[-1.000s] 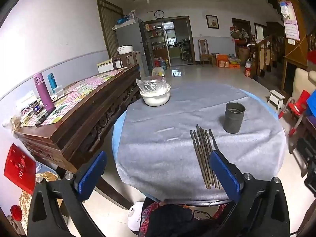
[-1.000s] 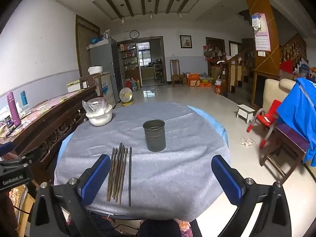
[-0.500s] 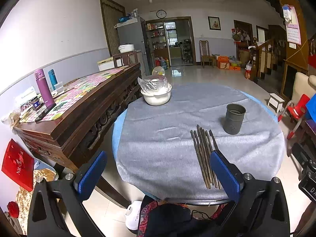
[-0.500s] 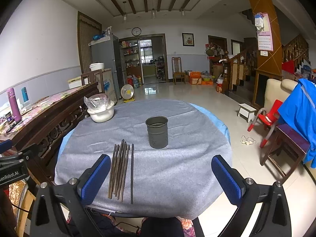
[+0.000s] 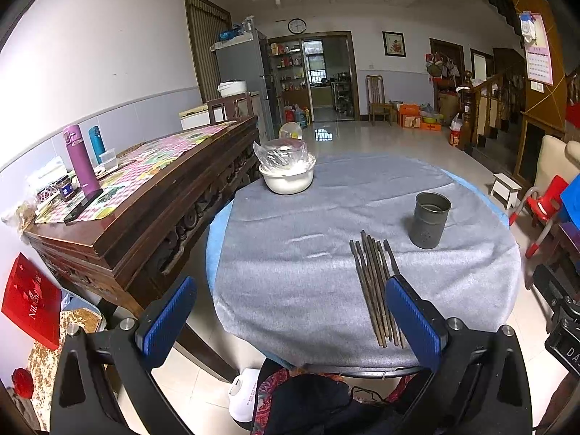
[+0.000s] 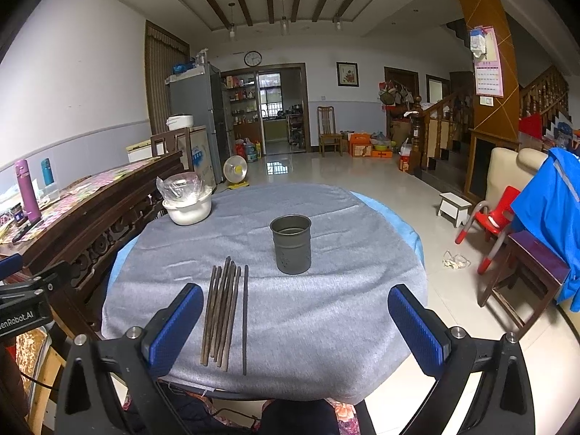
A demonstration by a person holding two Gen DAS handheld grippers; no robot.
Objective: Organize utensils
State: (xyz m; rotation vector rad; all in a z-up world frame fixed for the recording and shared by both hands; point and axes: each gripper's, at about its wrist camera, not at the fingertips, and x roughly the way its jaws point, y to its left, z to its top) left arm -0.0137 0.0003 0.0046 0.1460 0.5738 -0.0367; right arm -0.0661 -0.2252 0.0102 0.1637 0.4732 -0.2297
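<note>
Several dark chopsticks (image 6: pixel 224 311) lie side by side on the grey cloth of a round table (image 6: pixel 326 319), one set slightly apart to the right; the left wrist view shows the same chopsticks (image 5: pixel 375 286). Behind them stands an empty dark metal holder cup (image 6: pixel 290 243), also seen as the cup (image 5: pixel 430 224). My right gripper (image 6: pixel 295 322) hovers open before the table's near edge, nothing between its blue pads. My left gripper (image 5: pixel 290 311) is open too, off the table's left front, its right pad overlapping the chopsticks' ends.
A white bowl covered with plastic (image 6: pixel 186 204) sits at the table's far left. A long dark wooden sideboard (image 5: pixel 137 217) with bottles stands close on the left. On the right are a red chair (image 6: pixel 489 221), a small white stool (image 6: pixel 455 208) and a dark bench.
Both grippers have risen and tilted slightly, so the table sits a little lower and farther in view. Nothing on the table has moved; both grippers stay open.
</note>
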